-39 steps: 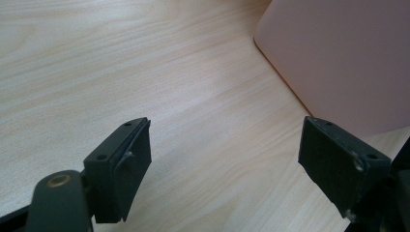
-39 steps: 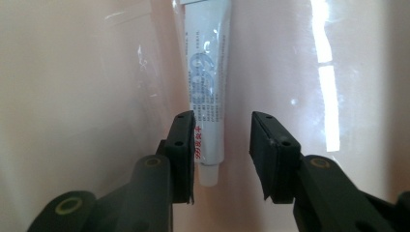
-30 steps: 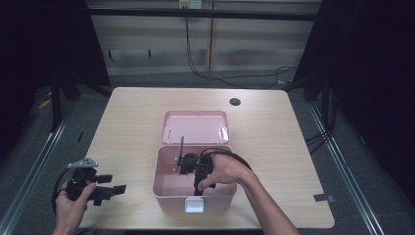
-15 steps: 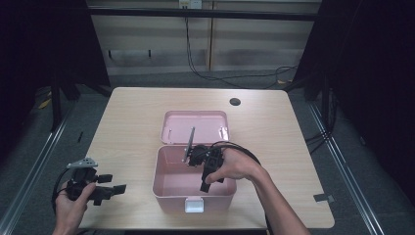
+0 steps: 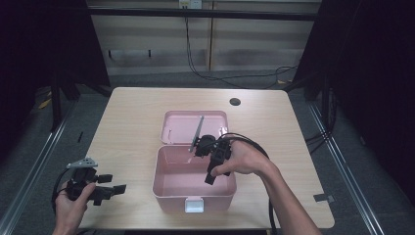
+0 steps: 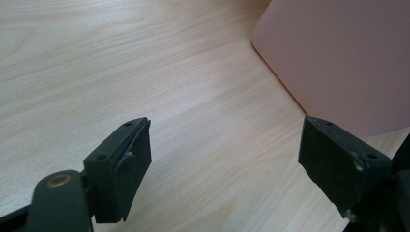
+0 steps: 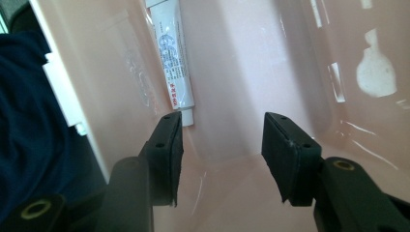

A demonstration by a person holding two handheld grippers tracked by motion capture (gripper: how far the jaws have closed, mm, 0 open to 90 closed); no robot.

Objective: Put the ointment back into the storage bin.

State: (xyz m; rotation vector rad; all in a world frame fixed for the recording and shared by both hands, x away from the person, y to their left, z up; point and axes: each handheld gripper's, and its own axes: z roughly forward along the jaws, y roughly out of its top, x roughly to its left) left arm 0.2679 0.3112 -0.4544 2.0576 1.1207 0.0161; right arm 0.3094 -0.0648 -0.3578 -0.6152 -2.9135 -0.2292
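Lying along the pink box's (image 7: 232,58) front wall, capped tube (image 7: 171,58) points toward the spread right gripper (image 7: 220,150); left gripper (image 6: 225,164) spread

Pale wood table (image 5: 127,122), grey floor (image 5: 352,161), dark surroundings (cables (image 5: 235,76) trailing behind)

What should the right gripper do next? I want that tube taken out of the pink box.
Probably shift the open right gripper toward the white tube and close on it: the tube lies against the pink box wall, just outside the jaws.
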